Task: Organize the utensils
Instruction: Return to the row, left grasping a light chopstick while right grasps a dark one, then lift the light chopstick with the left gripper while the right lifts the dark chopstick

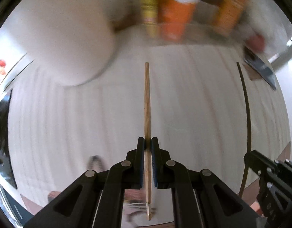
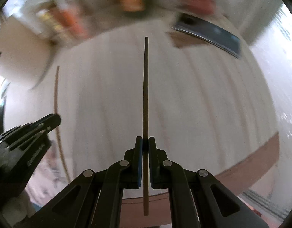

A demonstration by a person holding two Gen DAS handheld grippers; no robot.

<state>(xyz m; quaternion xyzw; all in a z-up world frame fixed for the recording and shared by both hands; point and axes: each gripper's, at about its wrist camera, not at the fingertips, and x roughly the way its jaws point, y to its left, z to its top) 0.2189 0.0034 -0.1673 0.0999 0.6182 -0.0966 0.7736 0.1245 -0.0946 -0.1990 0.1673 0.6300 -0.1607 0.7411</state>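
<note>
My left gripper [image 1: 147, 142] is shut on a light wooden chopstick [image 1: 147, 102] that points straight ahead over the white table [image 1: 193, 104]. My right gripper [image 2: 145, 141] is shut on a dark brown chopstick [image 2: 145, 87], also pointing forward. The two grippers are side by side above the table. The right gripper [image 1: 249, 158] with its dark chopstick [image 1: 245, 98] shows at the right of the left wrist view. The left gripper [image 2: 55, 118] with its light chopstick [image 2: 55, 91] shows at the left of the right wrist view.
Blurred packages stand at the table's far edge: a yellow one [image 1: 147, 7], an orange-and-white one [image 1: 176, 9] and an orange box [image 1: 231, 7]. A large white rounded object [image 1: 70, 43] sits far left. A dark flat device [image 2: 208, 33] lies far right. Brown floor [image 2: 250, 163] shows beyond the table's near edge.
</note>
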